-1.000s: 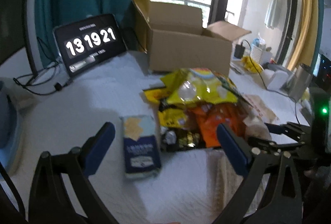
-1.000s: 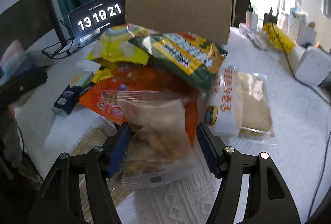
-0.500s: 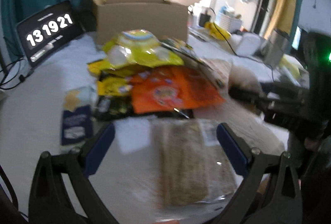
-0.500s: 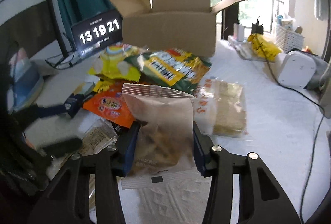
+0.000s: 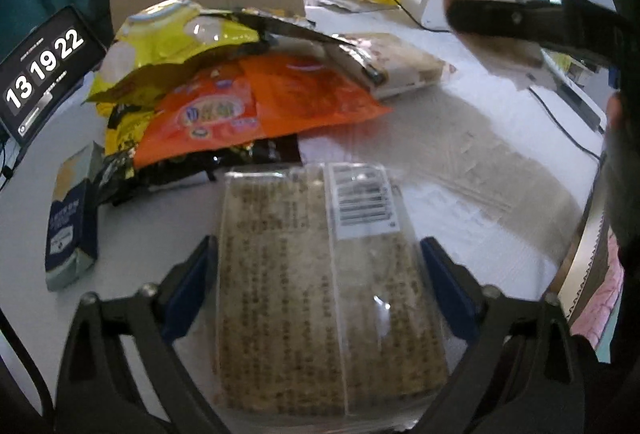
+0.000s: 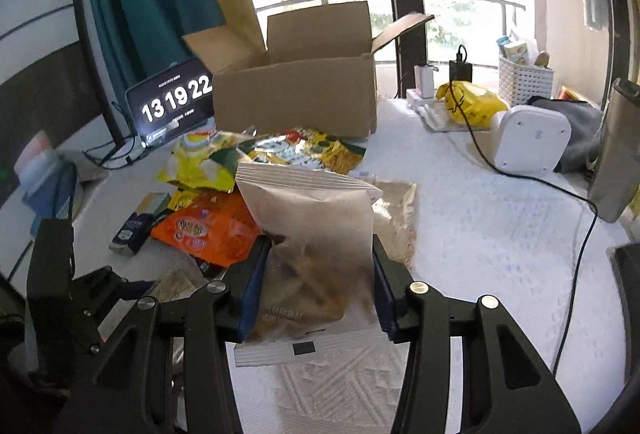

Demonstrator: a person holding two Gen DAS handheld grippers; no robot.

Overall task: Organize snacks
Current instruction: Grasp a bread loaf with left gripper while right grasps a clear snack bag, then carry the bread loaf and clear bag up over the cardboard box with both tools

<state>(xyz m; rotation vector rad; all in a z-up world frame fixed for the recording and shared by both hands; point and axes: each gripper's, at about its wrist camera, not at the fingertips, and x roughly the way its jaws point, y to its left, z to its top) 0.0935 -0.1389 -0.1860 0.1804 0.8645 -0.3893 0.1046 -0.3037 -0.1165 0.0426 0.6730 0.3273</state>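
A lived-in room of a home, seen in daylight: a glass door (image 6: 460, 17) opens on a railed balcony with greenery beyond, framed by a teal curtain (image 6: 152, 5). A table (image 6: 500, 234) under a white textured cloth carries an open cardboard box (image 6: 296, 93), a heap of snack packets (image 5: 240, 89), a tablet (image 6: 172, 105) showing a clock, a white woven basket (image 6: 524, 77) of small items, charging cables and a yellow bag (image 6: 468, 105).

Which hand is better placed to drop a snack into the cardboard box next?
Right. Its gripper already grips the lifted snack bag, facing the cardboard box; the left gripper's jaws, just closing, only straddle the table-bound cracker pack.
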